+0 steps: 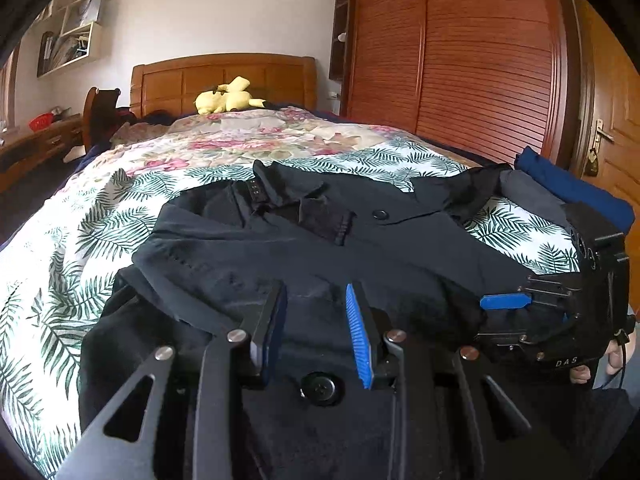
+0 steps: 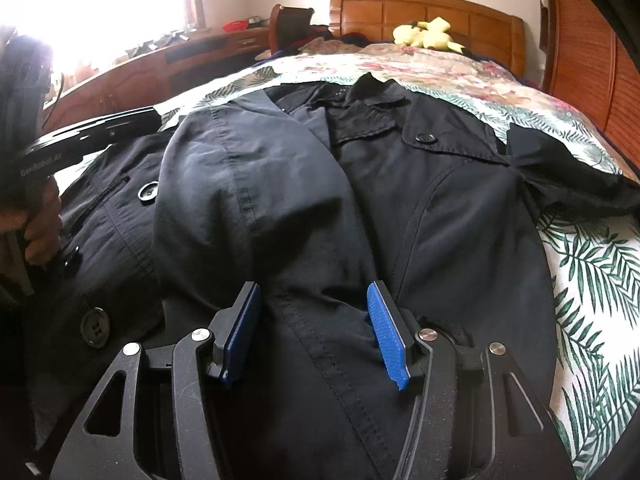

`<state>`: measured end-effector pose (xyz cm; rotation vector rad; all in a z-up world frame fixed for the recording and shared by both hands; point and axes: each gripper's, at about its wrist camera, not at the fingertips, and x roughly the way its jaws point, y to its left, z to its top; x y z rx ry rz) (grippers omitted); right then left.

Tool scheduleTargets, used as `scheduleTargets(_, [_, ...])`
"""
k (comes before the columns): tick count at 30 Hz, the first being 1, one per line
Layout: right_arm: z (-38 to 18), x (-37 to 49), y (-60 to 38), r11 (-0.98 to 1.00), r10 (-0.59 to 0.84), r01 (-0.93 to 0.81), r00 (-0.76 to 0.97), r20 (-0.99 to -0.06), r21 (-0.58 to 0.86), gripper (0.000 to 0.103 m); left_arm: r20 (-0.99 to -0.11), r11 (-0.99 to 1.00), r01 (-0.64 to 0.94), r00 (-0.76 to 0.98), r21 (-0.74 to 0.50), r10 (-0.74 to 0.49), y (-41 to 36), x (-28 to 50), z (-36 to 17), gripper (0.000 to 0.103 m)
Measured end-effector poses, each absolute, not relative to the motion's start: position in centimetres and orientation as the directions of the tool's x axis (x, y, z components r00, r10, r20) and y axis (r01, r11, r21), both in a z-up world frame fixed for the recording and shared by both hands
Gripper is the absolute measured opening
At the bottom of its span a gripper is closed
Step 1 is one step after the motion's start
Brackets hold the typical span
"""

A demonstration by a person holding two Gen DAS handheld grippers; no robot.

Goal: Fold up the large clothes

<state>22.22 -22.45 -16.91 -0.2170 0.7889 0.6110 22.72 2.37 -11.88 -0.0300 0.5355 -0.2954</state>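
A black button-front coat point(image 1: 360, 240) point(image 2: 440, 208) lies spread on the leaf-print bedspread point(image 1: 60, 280) point(image 2: 592, 264), collar toward the headboard. One sleeve point(image 2: 224, 184) is folded across the front; the other sleeve point(image 2: 568, 172) sticks out to the right. My left gripper point(image 1: 316, 292) hovers low over the coat's near part with its blue pads apart and only flat cloth and a button point(image 1: 318, 388) under the gap. A hand holds it at the left edge of the right wrist view point(image 2: 154, 118). My right gripper point(image 2: 312, 288) point(image 1: 492, 318) rests on the coat, pads well apart with a ridge of cloth between them.
A yellow plush toy point(image 1: 228, 98) lies by the wooden headboard point(image 1: 224, 76). A folded blue garment point(image 1: 576, 188) sits at the bed's right edge. A slatted wardrobe point(image 1: 460, 60) and a door stand to the right, a desk point(image 2: 160, 60) and chair to the left.
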Motion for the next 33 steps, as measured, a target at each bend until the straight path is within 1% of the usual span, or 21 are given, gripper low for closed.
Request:
scheduleTargets(7, [-16.9,22.3,-22.6,0.81,0.431,-0.584,0.544,-0.72,0.044,0.056,-0.499,0.963,0.25,0.824,-0.103,-0.268,2.5,22.8,-12.0,0.029])
scheduleTargets(11, [-16.4,21.9,-22.5,0.823,0.403,-0.568,0.551,-0.731,0.026,0.057,-0.495,0.962,0.253,0.826,-0.101,-0.269,2.4,22.6,-12.0,0.029])
scheduleTargets(14, [-14.7,21.2,-23.0,0.836,0.393,-0.549,0.576,-0.717,0.017,0.057,-0.491,0.961,0.26,0.827,-0.099,-0.274,2.4,22.3,-12.0,0.029])
scheduleTargets(17, [-11.9,21.6,-24.9,0.857,0.397,-0.514,0.612,-0.684,0.037,0.057,-0.482,0.954,0.282,0.825,-0.106,-0.297,2.5,21.8,-11.8,0.029])
scheduleTargets(18, [-11.3,22.0,-25.4,0.867,0.384,-0.497,0.629,-0.676,0.03,0.061,-0.48,0.953,0.285,0.824,-0.106,-0.3,2.5,21.6,-11.8,0.029])
scheduleTargets(21, [-9.5,24.9,-27.8,0.908,0.307,-0.419,0.686,-0.66,-0.012,0.068,-0.479,0.948,0.299,0.821,-0.104,-0.312,2.5,21.4,-11.7,0.029])
scheduleTargets(23, [-9.0,27.2,-29.5,0.932,0.265,-0.362,0.708,-0.655,-0.014,0.071,-0.476,0.945,0.309,0.819,-0.104,-0.32,2.5,21.2,-11.6,0.029])
scheduleTargets(25, [-9.2,30.3,-31.6,0.962,0.185,-0.273,0.728,-0.66,-0.031,0.071,-0.474,0.943,0.315,0.818,-0.106,-0.326,2.4,21.2,-11.4,0.029])
scheduleTargets(28, [-10.6,34.9,-34.9,0.992,0.061,-0.124,0.709,-0.703,-0.038,0.071,-0.473,0.941,0.321,0.816,-0.108,-0.333,2.5,21.2,-11.3,0.029])
scheduleTargets(33, [-12.9,39.8,-39.8,0.997,-0.048,0.072,0.663,-0.747,0.0,0.071,-0.478,0.939,0.322,0.811,-0.119,-0.338,2.8,21.4,-11.4,0.029])
